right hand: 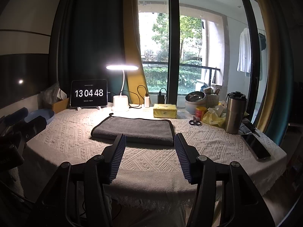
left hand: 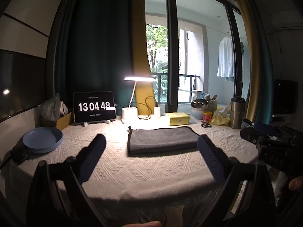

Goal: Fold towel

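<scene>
A grey towel (left hand: 162, 141) with black edging lies folded flat on the white patterned tablecloth (left hand: 132, 170), in the middle of the table. It also shows in the right wrist view (right hand: 135, 130). My left gripper (left hand: 151, 141) is open and empty, held back from the towel's near edge, its fingers wide apart. My right gripper (right hand: 149, 140) is open and empty, just short of the towel's near right corner. The right gripper's body shows at the far right of the left wrist view (left hand: 269, 138); the left gripper's body shows at the far left of the right wrist view (right hand: 20, 124).
A blue plate (left hand: 42, 140) sits at the table's left. Along the back stand a tablet clock (right hand: 89, 93), a lit desk lamp (right hand: 121, 102), a yellow tissue pack (right hand: 164, 110), scissors (right hand: 195, 122), a steel flask (right hand: 234, 111). A phone (right hand: 255, 147) lies at the right edge.
</scene>
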A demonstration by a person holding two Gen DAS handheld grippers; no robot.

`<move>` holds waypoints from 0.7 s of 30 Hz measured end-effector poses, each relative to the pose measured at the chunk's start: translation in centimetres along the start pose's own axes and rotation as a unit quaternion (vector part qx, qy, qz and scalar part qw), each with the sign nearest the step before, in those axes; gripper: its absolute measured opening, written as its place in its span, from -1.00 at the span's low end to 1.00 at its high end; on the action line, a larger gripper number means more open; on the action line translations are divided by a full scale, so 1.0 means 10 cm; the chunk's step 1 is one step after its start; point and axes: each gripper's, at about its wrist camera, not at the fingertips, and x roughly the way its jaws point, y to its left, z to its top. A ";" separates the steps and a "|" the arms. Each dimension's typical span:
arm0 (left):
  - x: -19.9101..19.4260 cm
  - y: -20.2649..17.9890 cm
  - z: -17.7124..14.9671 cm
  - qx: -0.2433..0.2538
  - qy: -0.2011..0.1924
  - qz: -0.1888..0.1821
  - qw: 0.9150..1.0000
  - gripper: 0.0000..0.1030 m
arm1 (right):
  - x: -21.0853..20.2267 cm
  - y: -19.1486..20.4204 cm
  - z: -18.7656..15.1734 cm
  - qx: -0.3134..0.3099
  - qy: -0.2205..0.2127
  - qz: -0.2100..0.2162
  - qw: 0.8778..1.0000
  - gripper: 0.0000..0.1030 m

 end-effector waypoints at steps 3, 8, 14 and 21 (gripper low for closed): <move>0.00 0.00 0.00 0.000 0.000 0.000 1.000 0.91 | 0.00 0.00 0.00 0.000 0.000 0.000 1.000 0.10; 0.00 0.00 0.00 0.000 0.000 0.000 1.000 0.91 | 0.00 0.00 0.00 0.000 0.000 0.001 1.000 0.10; 0.00 -0.01 0.00 0.000 0.000 0.000 1.000 0.91 | 0.00 0.03 0.00 0.000 0.001 0.002 1.000 0.10; 0.00 -0.01 0.00 0.000 0.000 0.000 1.000 0.91 | 0.00 0.03 0.00 0.000 0.001 0.001 1.000 0.10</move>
